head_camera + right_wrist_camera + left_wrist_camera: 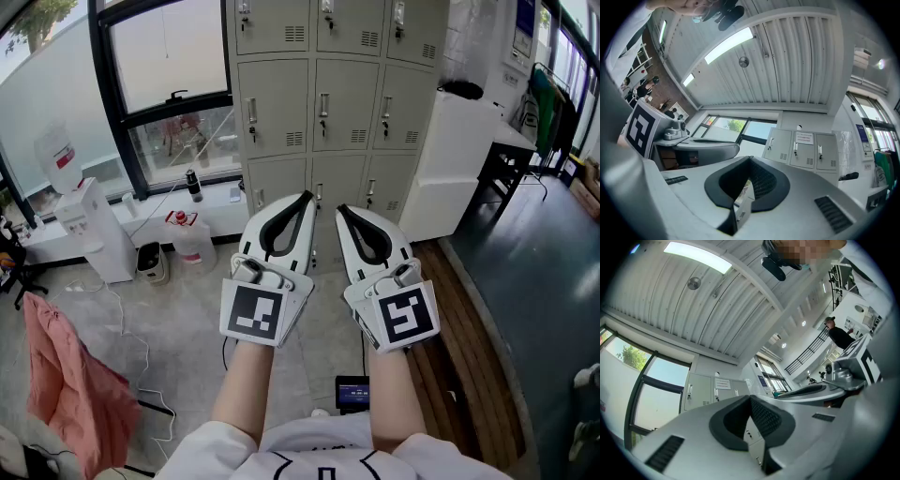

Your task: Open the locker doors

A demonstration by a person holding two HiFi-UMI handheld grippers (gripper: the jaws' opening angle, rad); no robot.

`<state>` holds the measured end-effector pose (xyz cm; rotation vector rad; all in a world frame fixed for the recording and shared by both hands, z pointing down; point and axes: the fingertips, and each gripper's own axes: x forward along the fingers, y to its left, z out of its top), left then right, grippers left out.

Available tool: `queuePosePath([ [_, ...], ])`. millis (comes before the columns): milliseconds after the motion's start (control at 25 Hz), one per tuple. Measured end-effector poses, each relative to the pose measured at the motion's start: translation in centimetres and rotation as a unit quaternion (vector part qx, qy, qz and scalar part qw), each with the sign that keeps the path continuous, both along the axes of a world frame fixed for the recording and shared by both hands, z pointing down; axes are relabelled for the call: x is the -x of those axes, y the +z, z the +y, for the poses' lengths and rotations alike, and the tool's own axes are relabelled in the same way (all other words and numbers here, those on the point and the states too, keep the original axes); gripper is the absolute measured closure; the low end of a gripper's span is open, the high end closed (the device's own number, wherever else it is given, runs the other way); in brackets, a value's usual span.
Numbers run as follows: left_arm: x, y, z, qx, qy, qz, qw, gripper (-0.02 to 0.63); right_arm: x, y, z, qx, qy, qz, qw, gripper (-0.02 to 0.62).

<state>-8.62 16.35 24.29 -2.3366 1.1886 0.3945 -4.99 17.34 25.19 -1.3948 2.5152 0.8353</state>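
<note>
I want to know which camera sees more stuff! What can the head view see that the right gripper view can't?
Only the head view shows the floor, with the pink cloth, the water jug and the person's forearms. Only the right gripper view shows the ceiling light strip and a paper notice on the lockers. Both views show the lockers with doors closed, the window, the left hand-held gripper and the right hand-held gripper. Both sets of jaws are together and hold nothing.

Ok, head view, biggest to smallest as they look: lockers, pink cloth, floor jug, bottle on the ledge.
1. lockers
2. pink cloth
3. jug
4. bottle
The cloth hangs nearer the camera, so it looks larger.
</note>
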Motion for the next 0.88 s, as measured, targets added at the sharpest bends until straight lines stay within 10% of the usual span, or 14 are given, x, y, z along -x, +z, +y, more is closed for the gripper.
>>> queuePosePath([
  [880, -1.7, 0.1, -7.3, -0.004, -0.055, -0.015, 0.9984, 0.598, -1.1, -0.2, -7.7, 0.002, -0.073, 0.003, 0.997, 0.569],
])
